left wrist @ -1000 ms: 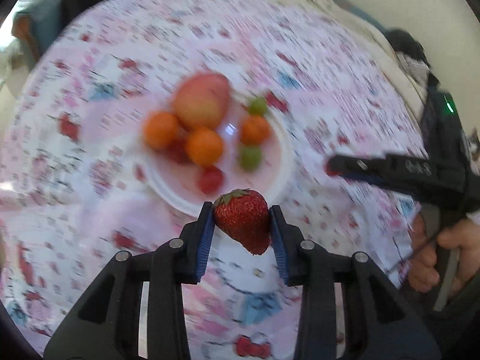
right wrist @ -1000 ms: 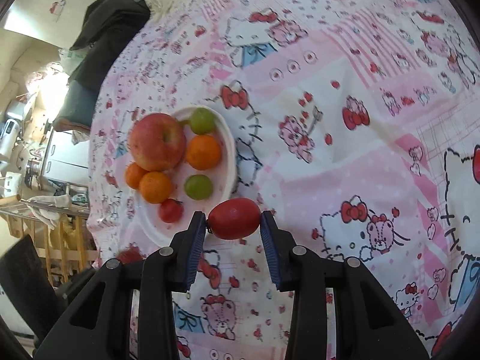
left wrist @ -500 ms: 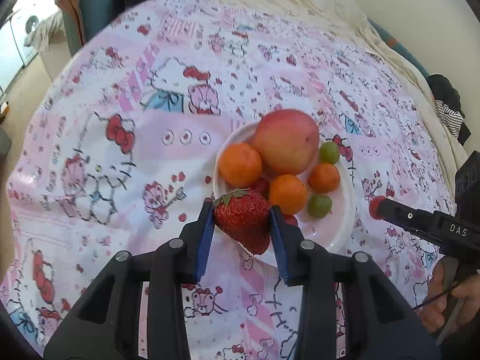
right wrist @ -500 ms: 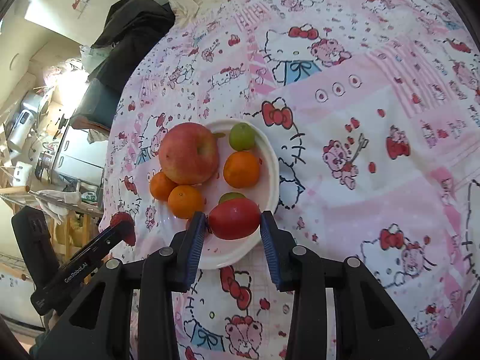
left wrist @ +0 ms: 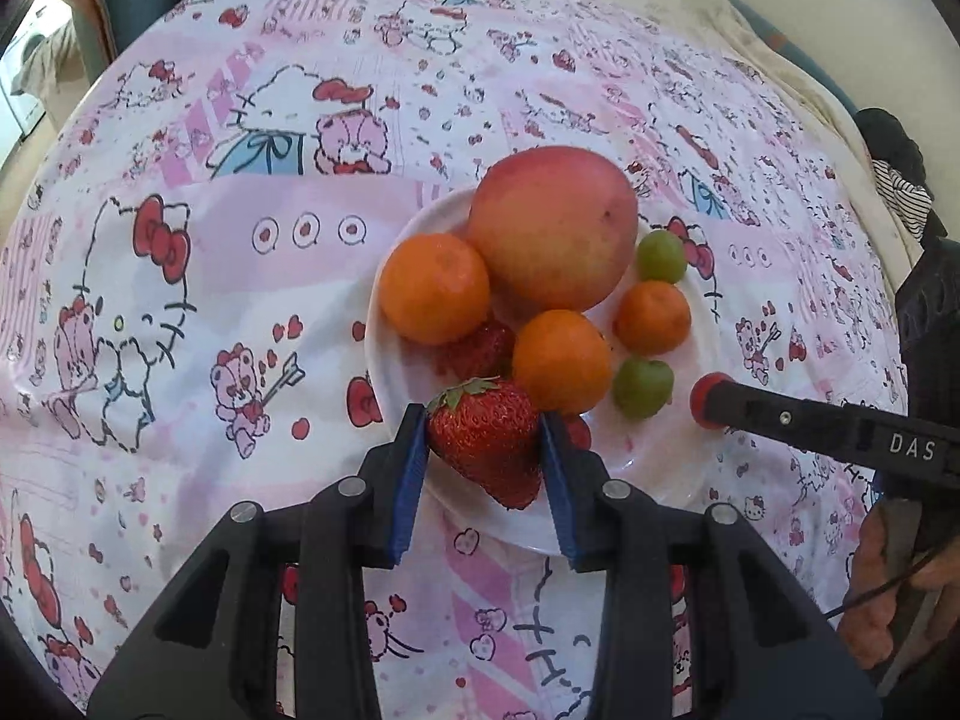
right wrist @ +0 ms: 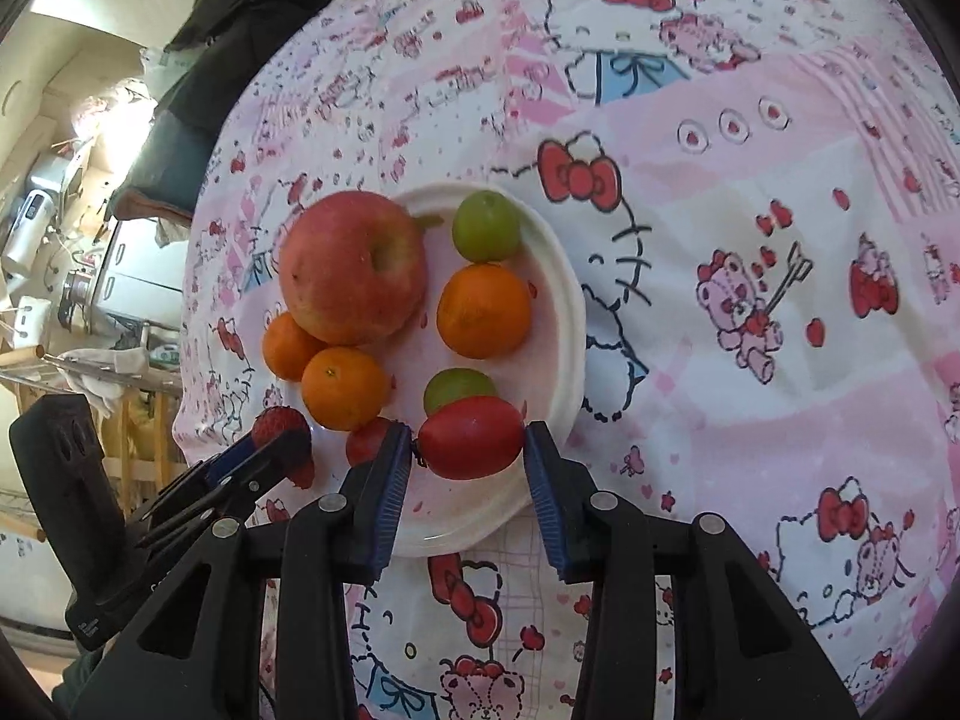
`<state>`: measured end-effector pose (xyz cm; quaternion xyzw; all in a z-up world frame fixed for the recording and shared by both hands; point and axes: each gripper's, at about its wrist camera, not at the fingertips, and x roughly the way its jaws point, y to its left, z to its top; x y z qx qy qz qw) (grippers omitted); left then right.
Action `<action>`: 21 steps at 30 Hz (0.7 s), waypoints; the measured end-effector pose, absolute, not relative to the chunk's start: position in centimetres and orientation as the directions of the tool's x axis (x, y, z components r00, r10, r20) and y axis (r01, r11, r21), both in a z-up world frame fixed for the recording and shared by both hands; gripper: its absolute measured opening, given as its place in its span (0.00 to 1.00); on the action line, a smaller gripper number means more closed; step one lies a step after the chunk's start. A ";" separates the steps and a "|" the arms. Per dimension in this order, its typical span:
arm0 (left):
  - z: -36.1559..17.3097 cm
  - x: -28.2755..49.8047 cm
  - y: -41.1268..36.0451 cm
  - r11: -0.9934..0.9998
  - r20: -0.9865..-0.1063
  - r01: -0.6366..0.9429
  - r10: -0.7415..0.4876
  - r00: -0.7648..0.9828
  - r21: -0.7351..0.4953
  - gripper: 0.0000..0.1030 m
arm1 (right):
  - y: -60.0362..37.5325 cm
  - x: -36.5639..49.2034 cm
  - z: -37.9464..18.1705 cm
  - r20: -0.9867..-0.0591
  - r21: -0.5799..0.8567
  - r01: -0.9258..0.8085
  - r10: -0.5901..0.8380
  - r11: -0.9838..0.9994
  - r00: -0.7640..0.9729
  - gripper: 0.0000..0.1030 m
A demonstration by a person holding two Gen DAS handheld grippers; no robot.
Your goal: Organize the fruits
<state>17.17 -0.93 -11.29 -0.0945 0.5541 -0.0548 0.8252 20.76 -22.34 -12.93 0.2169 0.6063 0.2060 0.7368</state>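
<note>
Strawberry: I see the strawberry (left wrist: 487, 441) pinched between my left gripper's (left wrist: 483, 450) 2 blue pads, leaf cap up and left, tip pointing down, over the near rim of the white plate (left wrist: 672, 468).
Red tomato: the oval red tomato (right wrist: 469, 437) sits crosswise between my right gripper's (right wrist: 468, 450) pads, both pads pressed on its ends, over the plate's near edge.
Plate contents: 1 large apple (left wrist: 552, 227), 3 oranges (left wrist: 435, 288), 2 green fruits (left wrist: 643, 387), and 1 more strawberry (left wrist: 477, 351) lying just beyond the one I hold.
Grippers relative: in the left view the right gripper's tip shows at the plate's right side with a bit of red at its end; in the right view my left gripper comes in from the left.
Surface: a pink cartoon-print cloth (right wrist: 750, 252) under the plate.
</note>
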 end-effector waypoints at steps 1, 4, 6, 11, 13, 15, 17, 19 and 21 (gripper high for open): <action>-11.3 17.2 -1.0 0.976 -0.905 -0.011 -0.197 0.377 -0.217 0.32 | -22.3 20.8 -13.0 -0.809 0.562 -0.042 0.559 0.826 0.182 0.41; -11.5 17.3 -1.3 0.980 -0.912 0.001 -0.185 0.366 -0.198 0.33 | -22.3 21.0 -13.0 -0.805 0.570 -0.038 0.567 0.821 0.177 0.47; -11.4 17.2 -1.5 0.983 -0.915 0.008 -0.176 0.362 -0.185 0.35 | -22.3 21.1 -12.8 -0.799 0.577 -0.039 0.574 0.816 0.179 0.55; -10.4 16.9 -1.0 0.983 -0.898 -0.012 -0.162 0.408 -0.183 0.85 | -22.3 21.0 -12.3 -0.795 0.579 -0.047 0.577 0.814 0.187 0.64; -10.2 17.0 -0.8 0.982 -0.899 -0.012 -0.170 0.404 -0.191 0.85 | -22.4 20.9 -11.8 -0.790 0.579 -0.054 0.576 0.814 0.209 0.72; -9.5 16.7 -0.3 0.980 -0.890 -0.024 -0.169 0.424 -0.198 0.85 | -22.6 20.6 -11.1 -0.786 0.574 -0.065 0.571 0.816 0.236 0.75; -8.7 16.5 0.1 0.979 -0.880 -0.033 -0.166 0.444 -0.202 0.85 | -23.1 20.0 -9.9 -0.771 0.575 -0.071 0.568 0.815 0.287 0.76; -7.6 16.0 0.7 0.982 -0.868 -0.047 -0.140 0.476 -0.184 0.85 | -23.5 19.1 -8.6 -0.756 0.581 -0.071 0.569 0.811 0.323 0.79; -6.1 15.4 1.2 0.983 -0.844 -0.051 -0.123 0.522 -0.175 0.85 | -23.6 18.2 -7.1 -0.754 0.563 -0.088 0.555 0.822 0.352 0.82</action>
